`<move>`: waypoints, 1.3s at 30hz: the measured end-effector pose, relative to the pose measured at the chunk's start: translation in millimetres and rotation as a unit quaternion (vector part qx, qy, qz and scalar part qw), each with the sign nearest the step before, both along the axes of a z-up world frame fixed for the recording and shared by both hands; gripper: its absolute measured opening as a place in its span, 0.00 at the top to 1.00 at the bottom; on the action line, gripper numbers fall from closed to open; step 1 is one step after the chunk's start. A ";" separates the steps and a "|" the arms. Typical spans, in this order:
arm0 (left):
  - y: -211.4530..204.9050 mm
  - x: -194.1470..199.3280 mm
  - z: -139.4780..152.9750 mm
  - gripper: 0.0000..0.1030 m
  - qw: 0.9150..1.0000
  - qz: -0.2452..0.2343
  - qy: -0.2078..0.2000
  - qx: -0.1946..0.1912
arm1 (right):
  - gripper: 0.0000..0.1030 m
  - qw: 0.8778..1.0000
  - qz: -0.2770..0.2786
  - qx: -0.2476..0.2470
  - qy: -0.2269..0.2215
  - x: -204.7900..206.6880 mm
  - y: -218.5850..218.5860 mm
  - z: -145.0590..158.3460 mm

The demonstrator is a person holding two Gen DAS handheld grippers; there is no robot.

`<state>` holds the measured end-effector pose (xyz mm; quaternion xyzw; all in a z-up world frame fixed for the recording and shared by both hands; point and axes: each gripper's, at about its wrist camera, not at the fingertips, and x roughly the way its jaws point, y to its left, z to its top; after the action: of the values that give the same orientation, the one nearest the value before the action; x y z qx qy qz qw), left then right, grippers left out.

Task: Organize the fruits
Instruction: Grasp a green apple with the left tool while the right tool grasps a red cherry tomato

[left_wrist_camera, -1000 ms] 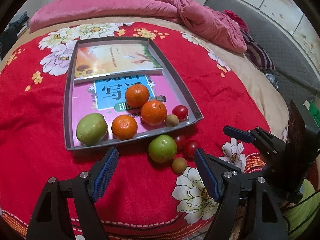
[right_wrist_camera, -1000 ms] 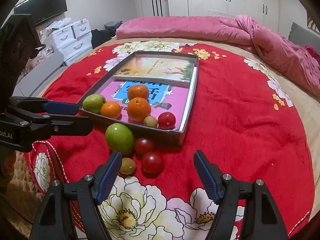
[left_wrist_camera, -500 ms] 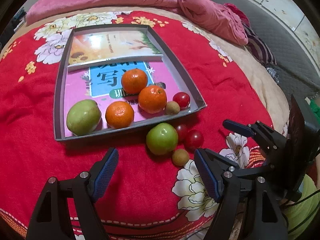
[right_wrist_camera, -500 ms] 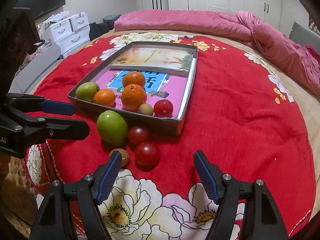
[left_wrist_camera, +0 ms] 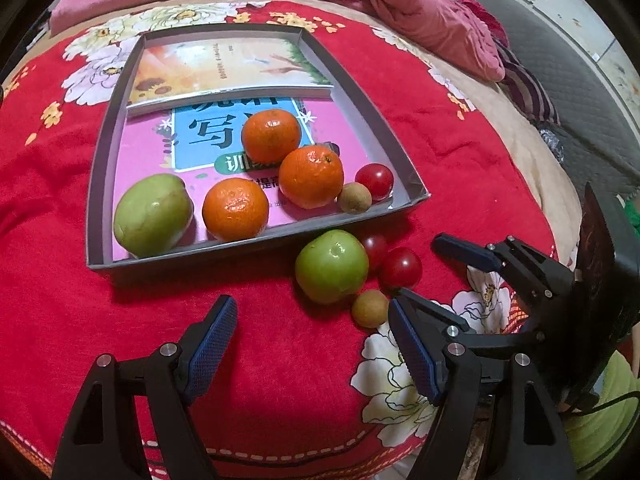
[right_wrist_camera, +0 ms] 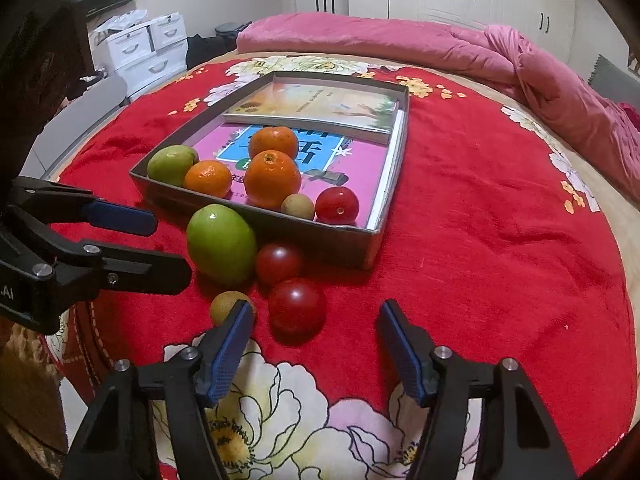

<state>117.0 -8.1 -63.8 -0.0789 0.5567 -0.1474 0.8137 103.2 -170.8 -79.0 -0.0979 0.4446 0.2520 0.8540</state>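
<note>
Surface: a bed under a red floral blanket (right_wrist_camera: 480, 240); no bench is involved.
Tray (left_wrist_camera: 102, 184): a shallow grey box on the blanket, lined with 2 books (left_wrist_camera: 224, 68).
Fruit in tray: 3 oranges (left_wrist_camera: 311, 178), 1 pale green fruit (left_wrist_camera: 153, 215), 1 red tomato (left_wrist_camera: 375, 181), 1 small brown fruit (left_wrist_camera: 354, 197).
Fruit outside tray: 1 green apple (right_wrist_camera: 221, 243), 2 loose tomatoes (right_wrist_camera: 297, 306) and 1 small brown longan (right_wrist_camera: 224, 307), all lying just in front of the tray's near wall.
Left gripper (left_wrist_camera: 312, 340): fingers wide apart, holding nothing, pointing down toward the green apple.
Right gripper (right_wrist_camera: 316, 332): fingers have just been closing but stand apart; the nearest loose tomato lies just ahead of the gap, ungripped.
Step in hand: approach to the 4 loose fruits; none lifted yet.
Next move, as judged: advance each gripper until the fingers straddle 1 fruit, close gently, lift over the tray wall.
Caution: round fruit may roll on soft bedding.
</note>
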 end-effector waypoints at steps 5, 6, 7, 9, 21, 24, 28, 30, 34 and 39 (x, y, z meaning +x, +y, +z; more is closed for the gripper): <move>-2.5 5.4 -5.0 0.23 1.000 0.002 0.003 -0.008 | 0.52 1.000 0.008 0.002 0.006 3.1 3.2 -6.0; -3.2 6.2 -6.1 0.23 1.000 0.002 0.004 -0.009 | 0.52 1.000 0.009 0.004 0.007 3.6 3.7 -7.1; -4.5 7.6 -7.8 0.23 1.000 0.001 0.005 -0.010 | 0.55 1.000 0.011 0.005 0.008 4.4 4.2 -8.2; -5.4 9.1 -9.7 0.23 1.000 0.001 0.007 -0.014 | 0.58 1.000 0.013 0.010 0.012 6.0 5.3 -9.6; -11.3 24.9 -22.8 0.44 0.998 -0.006 0.020 -0.054 | 0.68 0.999 0.009 0.027 0.016 9.0 3.8 -10.9; -13.4 28.2 -25.0 0.46 0.998 -0.011 0.019 -0.055 | 0.68 0.999 0.008 0.029 0.016 9.4 3.9 -11.0; -15.5 32.3 -27.2 0.46 0.998 -0.013 0.020 -0.057 | 0.68 0.999 0.007 0.031 0.018 10.0 3.6 -11.3; -16.3 32.8 -28.3 0.47 0.998 -0.014 0.020 -0.056 | 0.68 0.999 0.007 0.032 0.017 10.0 3.2 -11.5; -20.2 32.5 -27.3 0.53 0.998 -0.019 0.011 -0.051 | 0.68 0.999 0.007 0.032 0.017 9.9 3.2 -11.0; -16.2 28.6 -22.2 0.56 0.998 -0.016 0.005 -0.057 | 0.68 0.999 0.008 0.041 0.012 7.1 0.9 -5.1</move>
<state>145.6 -24.3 -86.0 -0.1164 0.5526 -0.1915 0.8028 110.2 -169.9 -84.1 -0.0632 0.4431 0.2780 0.8499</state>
